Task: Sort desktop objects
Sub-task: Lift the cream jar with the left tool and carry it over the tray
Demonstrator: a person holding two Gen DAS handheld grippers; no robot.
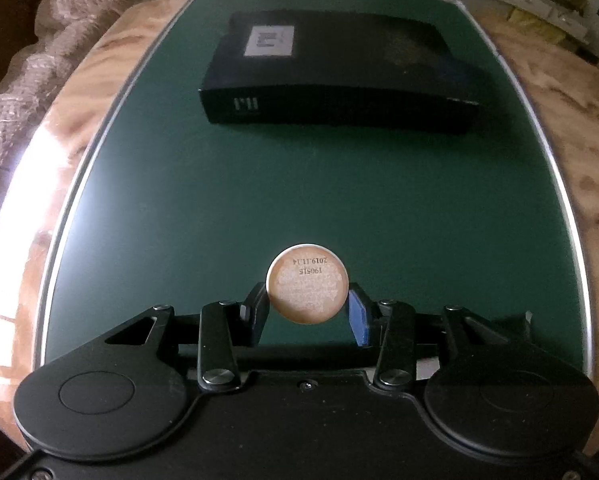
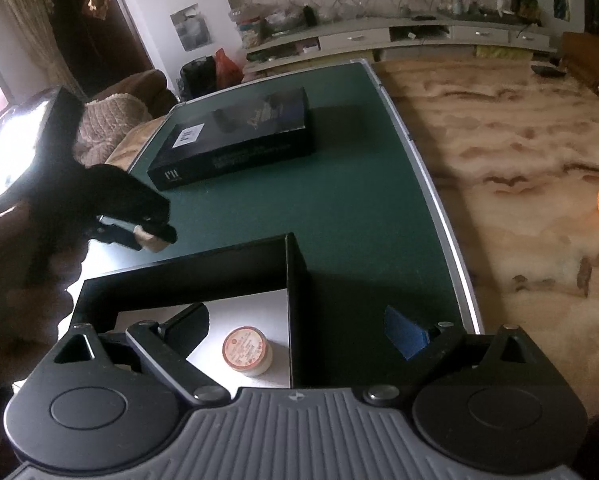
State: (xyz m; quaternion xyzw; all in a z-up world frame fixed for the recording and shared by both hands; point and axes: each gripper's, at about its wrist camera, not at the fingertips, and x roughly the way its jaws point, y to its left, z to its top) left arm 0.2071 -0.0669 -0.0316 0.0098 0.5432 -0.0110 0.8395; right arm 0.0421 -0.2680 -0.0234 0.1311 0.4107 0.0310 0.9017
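My left gripper (image 1: 307,312) pinches a small round jar (image 1: 307,284) by its sides above the green mat (image 1: 259,200); its printed base reads 190515 and 2019.11.14, and at twelve o'clock lies a black box (image 1: 331,76) marked "I I I". The round wall could roll out of that thin pinch. My right gripper (image 2: 299,332) is spread wide over the open tray (image 2: 179,284), where a second jar (image 2: 246,352) sits at six o'clock, its label too small to read.

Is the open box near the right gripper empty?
No. In the right wrist view, one small round jar stands on the white floor of the open box, beside its dark right wall.
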